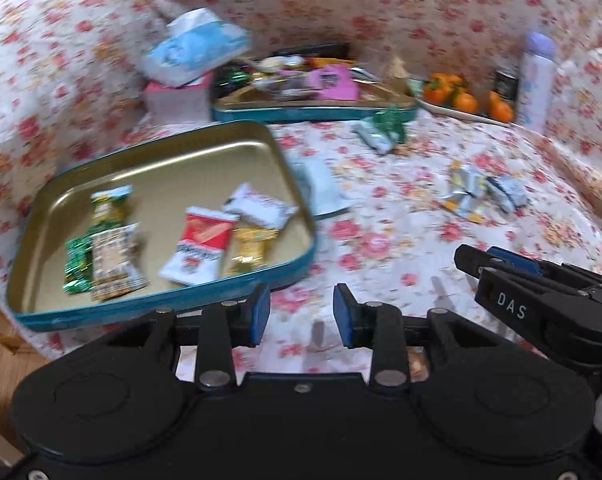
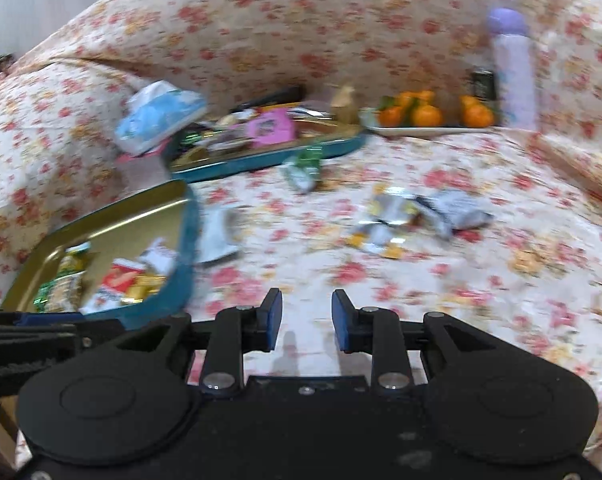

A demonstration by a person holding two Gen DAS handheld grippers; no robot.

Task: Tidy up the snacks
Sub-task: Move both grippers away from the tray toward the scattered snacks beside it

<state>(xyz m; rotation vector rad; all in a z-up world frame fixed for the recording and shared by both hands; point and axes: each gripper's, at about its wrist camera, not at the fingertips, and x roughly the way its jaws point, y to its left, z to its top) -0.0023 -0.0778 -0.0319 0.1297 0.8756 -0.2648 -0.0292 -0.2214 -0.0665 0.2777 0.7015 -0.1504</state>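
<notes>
On the floral cloth (image 1: pixel 401 236), near left: teal tin (image 1: pixel 101 308), gold inside, five wrapped snacks lying in it — a green one (image 1: pixel 75 268), a tan one (image 1: pixel 113 264), a red-and-white one (image 1: pixel 199 246), a gold one (image 1: pixel 251 248), a white one (image 1: pixel 259 206). My left gripper (image 1: pixel 301 312) hangs just beside the tin's near right corner, fingers spread, nothing between them. My right gripper (image 2: pixel 307 318) sits to the right of it over bare cloth, likewise spread and holding nothing; its tip shows in the left view, side by side with mine. Loose snacks well ahead: a green-and-white one (image 2: pixel 305 170) by the far tin (image 2: pixel 269 160), a yellow-silver pair (image 2: pixel 385 220) touching a grey packet (image 2: pixel 457 210). Far tin full of mixed wrappers; tissue pack (image 1: pixel 195 46) at its left. Oranges (image 2: pixel 427 114) on a plate at back right, lilac bottle (image 2: pixel 515 68) beside them. Both views blurred.
</notes>
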